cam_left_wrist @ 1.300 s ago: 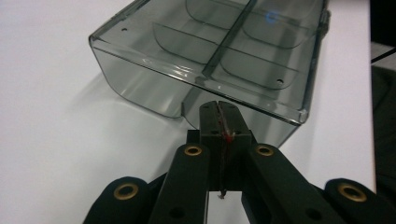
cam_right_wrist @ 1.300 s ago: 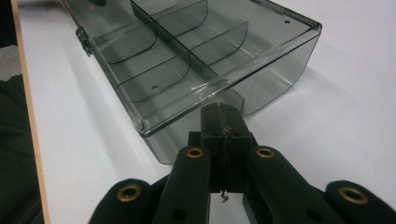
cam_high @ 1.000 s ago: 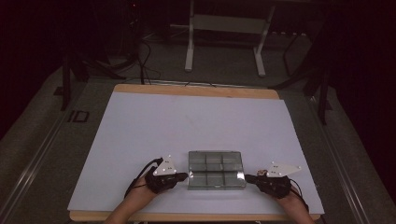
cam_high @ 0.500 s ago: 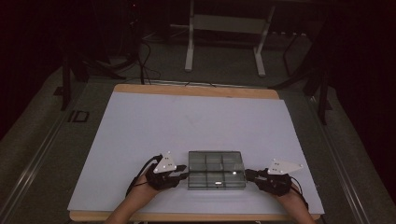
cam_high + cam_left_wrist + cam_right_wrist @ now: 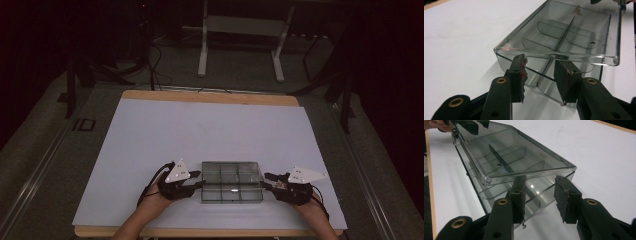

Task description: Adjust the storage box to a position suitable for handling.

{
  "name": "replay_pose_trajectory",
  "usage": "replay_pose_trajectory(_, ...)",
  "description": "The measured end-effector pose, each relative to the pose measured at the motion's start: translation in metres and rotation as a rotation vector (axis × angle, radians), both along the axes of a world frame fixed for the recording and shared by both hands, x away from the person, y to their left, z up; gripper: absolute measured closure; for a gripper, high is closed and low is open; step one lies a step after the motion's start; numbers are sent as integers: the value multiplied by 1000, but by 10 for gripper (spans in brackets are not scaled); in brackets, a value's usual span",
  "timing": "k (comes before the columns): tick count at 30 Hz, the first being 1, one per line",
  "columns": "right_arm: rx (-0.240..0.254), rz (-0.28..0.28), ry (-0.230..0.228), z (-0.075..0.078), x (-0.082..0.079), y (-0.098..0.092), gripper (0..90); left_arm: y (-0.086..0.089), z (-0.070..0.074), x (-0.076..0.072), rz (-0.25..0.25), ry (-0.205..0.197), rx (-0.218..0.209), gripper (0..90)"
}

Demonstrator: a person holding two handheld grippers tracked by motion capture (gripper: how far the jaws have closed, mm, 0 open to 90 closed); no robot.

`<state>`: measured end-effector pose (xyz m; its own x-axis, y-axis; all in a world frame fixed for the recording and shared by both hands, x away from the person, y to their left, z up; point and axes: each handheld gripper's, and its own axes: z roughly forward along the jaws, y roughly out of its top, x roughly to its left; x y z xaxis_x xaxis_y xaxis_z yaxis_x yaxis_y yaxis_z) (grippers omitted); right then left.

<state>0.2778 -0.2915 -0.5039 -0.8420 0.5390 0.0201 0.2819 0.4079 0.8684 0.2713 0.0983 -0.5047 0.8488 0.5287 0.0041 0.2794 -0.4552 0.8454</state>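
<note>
Nearest to me, my left gripper (image 5: 196,186) sits at the left short end of the clear box (image 5: 232,181), and my right gripper (image 5: 267,185) sits at the opposite short end. Both have just been opening, and each now stands partly open with its pads clear of the plastic. In the left gripper view the fingers (image 5: 518,75) straddle the middle of the box's end wall (image 5: 541,72), just short of it, under the lip of the lid. The right gripper view shows the same at the other end, fingers (image 5: 567,197) to either side of the wall, nothing pinched.

The box (image 5: 564,37) lies on the white table (image 5: 200,130) near my edge, flat, lid down, its dividers visible through it. Its long axis runs straight from one gripper to the other, so each gripper faces an end head-on and neither is nearer than the other. I judge any lift or slide would need both ends taken together. Beyond the box the table stretches away bare.
</note>
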Motion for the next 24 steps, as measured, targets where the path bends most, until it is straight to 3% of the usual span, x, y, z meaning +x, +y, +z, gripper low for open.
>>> replay_pose_trajectory(24,15,3,-84,15,12,10,661,-2,14,8,35,-50,-44,656)
